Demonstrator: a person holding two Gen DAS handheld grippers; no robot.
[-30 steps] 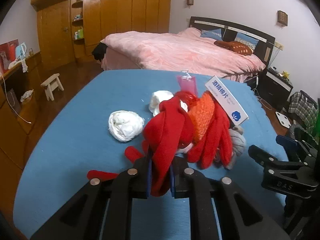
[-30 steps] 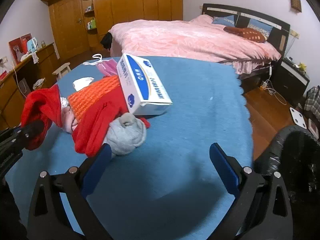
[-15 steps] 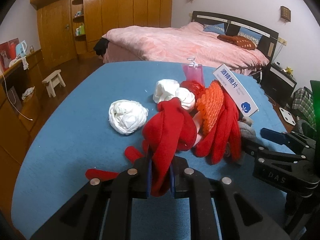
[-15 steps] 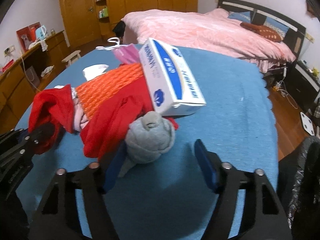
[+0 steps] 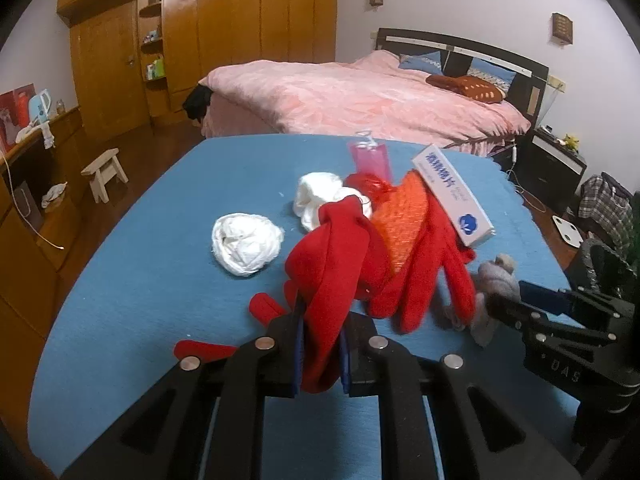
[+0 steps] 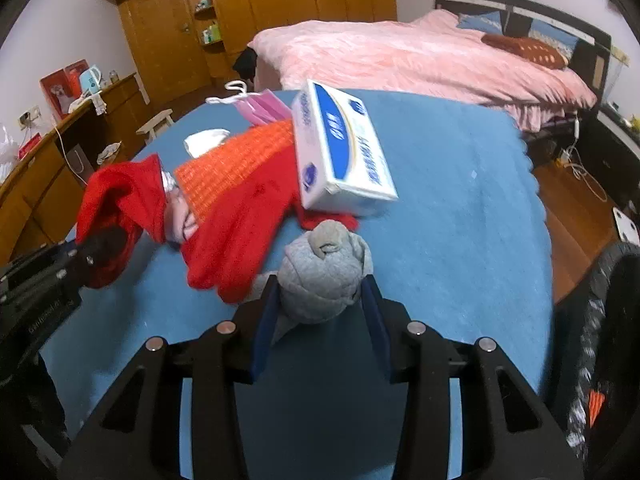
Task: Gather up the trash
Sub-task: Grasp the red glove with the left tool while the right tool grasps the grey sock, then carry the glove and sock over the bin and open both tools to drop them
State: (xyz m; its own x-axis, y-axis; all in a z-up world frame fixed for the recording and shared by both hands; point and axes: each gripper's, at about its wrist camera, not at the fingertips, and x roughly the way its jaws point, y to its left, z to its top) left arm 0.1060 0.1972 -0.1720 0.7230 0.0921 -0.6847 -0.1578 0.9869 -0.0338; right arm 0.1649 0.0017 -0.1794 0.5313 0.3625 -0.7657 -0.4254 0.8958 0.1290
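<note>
**Both grippers on the pile, blue table**

Around your work: a pink-quilted bed [image 5: 360, 96] lies beyond the table's far edge, wooden wardrobes [image 5: 200, 32] stand behind it, and a small stool [image 5: 105, 170] sits on the floor off the table's left edge. A dark bag-lined bin [image 6: 604, 320] stands off the right edge, near your right gripper.

On the blue table [image 5: 152, 248] the trash sits in a heap toward the right side. A white and blue box [image 6: 340, 152] rests tilted on top of an orange mesh piece [image 6: 236, 160] and a red glove [image 6: 240, 232], and it crowds the space just behind the grey wad. A pink bag with a white hanger [image 6: 260, 104] lies at the heap's far side. Two crumpled white wads lie apart to the left: one [image 5: 245, 244] alone toward the left edge, another [image 5: 316, 196] touching the heap.

The grey balled cloth [image 6: 324, 272] is a rounded, knotted lump at the heap's near end, touching the red glove's fingers.

Your left gripper [image 5: 320, 356] is clenched on a fold of red cloth [image 5: 340, 252], which rises between its pads. Your right gripper [image 6: 320, 320] has just been closing, and its blue pads [image 6: 266, 320] now press the grey balled cloth from both sides.
</note>
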